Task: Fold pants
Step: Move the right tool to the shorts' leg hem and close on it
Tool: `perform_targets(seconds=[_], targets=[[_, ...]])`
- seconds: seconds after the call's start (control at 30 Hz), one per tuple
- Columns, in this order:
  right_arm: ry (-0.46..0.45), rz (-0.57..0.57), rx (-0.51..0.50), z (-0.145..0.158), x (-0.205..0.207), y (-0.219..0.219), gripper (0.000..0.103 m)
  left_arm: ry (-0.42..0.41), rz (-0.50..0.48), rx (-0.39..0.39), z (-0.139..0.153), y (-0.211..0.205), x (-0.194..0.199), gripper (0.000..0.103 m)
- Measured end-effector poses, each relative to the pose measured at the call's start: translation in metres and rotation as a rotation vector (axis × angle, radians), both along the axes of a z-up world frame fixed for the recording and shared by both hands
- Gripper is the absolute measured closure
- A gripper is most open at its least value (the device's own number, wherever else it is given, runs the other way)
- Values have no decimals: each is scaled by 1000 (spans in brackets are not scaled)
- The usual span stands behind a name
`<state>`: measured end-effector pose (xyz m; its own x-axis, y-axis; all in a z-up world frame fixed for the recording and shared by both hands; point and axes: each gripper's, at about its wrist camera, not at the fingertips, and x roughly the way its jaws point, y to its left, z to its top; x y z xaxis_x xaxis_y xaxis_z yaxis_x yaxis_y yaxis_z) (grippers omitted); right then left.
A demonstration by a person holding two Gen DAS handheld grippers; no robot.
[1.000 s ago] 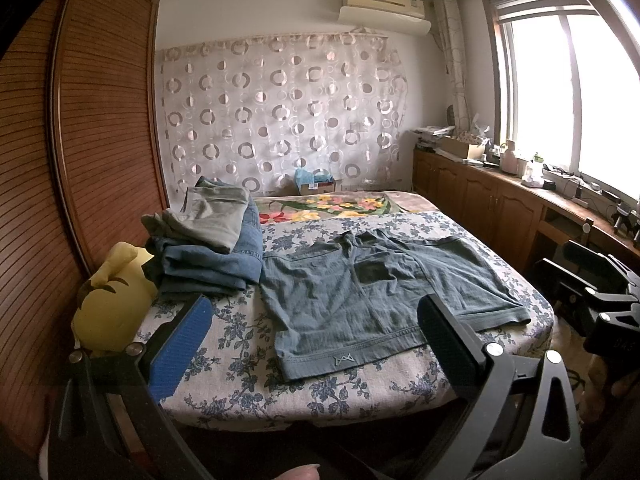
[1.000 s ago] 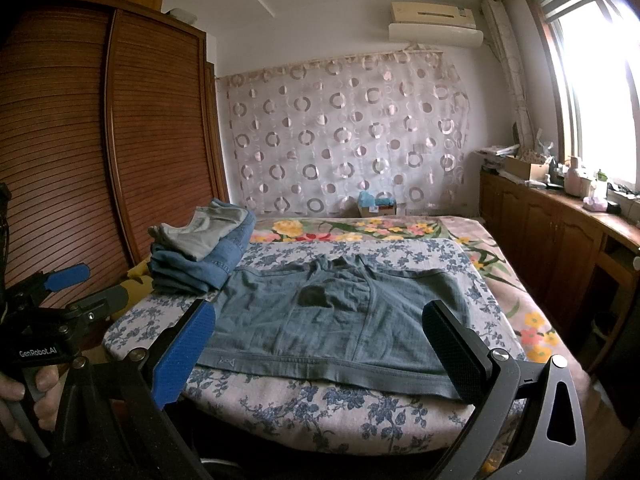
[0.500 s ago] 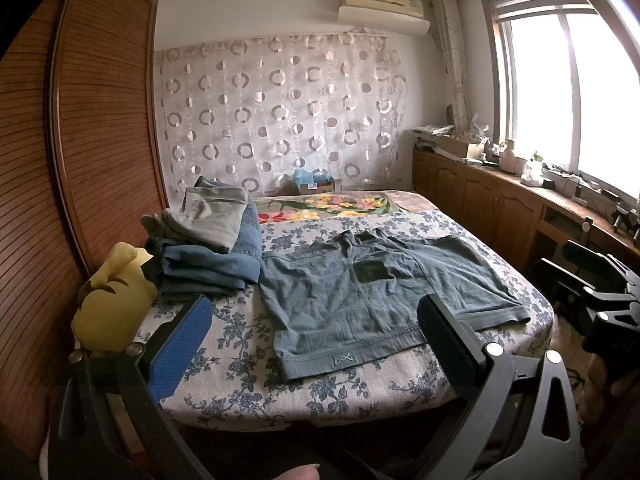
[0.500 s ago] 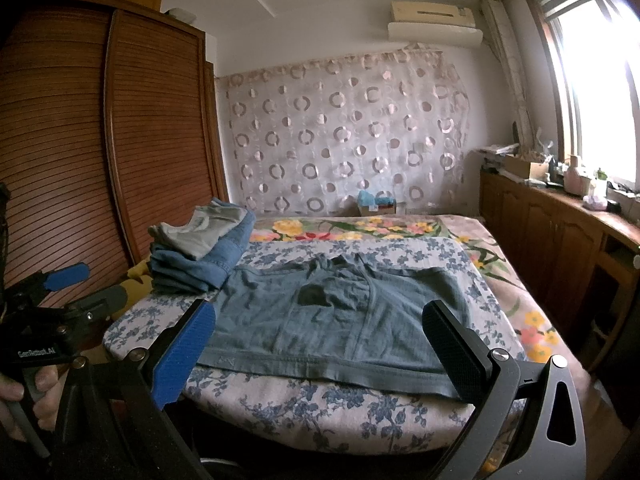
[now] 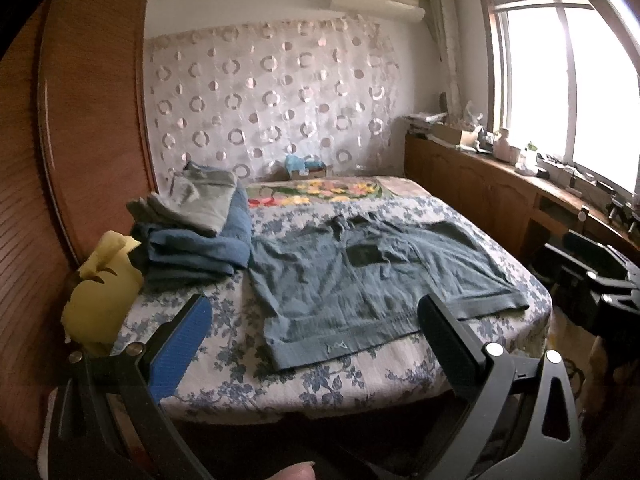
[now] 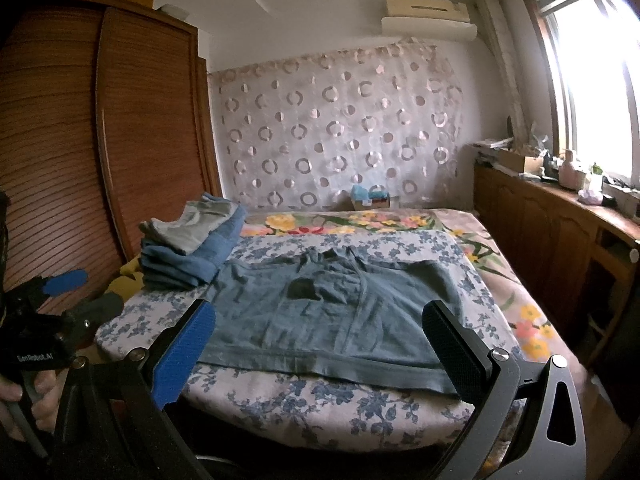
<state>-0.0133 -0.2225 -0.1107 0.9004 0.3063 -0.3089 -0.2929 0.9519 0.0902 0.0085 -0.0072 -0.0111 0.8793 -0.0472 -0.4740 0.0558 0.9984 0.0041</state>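
Folded clothes sit left of the flat pants on the bed. Left tool and right tool, fingers spread empty, hover at frame bottom.

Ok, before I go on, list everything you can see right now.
pants: 1, grey-blue, spread flat at bed's near end
folded clothes stack: 1, blue and grey, bed's left side
yellow plush: 1, beside bed, left
bed: 1, blue floral cover
wardrobe: 1, brown, left wall
air conditioner: 1, white, high up
left claw: open, empty, hovers before bed
right claw: open, empty
hand: 1, on left claw's handle
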Motion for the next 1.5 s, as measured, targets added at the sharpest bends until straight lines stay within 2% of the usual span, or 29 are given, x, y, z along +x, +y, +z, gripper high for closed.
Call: perform_targets(seconds=[0.4,0.9,1.13,1.5], targets=[[36,-25,-16,-3,8,-8,0,63,-55,-7,-20,0,19,0],[77,-60,-73,-6,26,-15,1,102,-117,28,-35,-12,64,0],[133,-70,-102,-7,49,-23,17,129,-163,63,-40,-29,98,0],[214,-111,-117,5,86,-37,40,189,-233,71,-48,-45,144,0]])
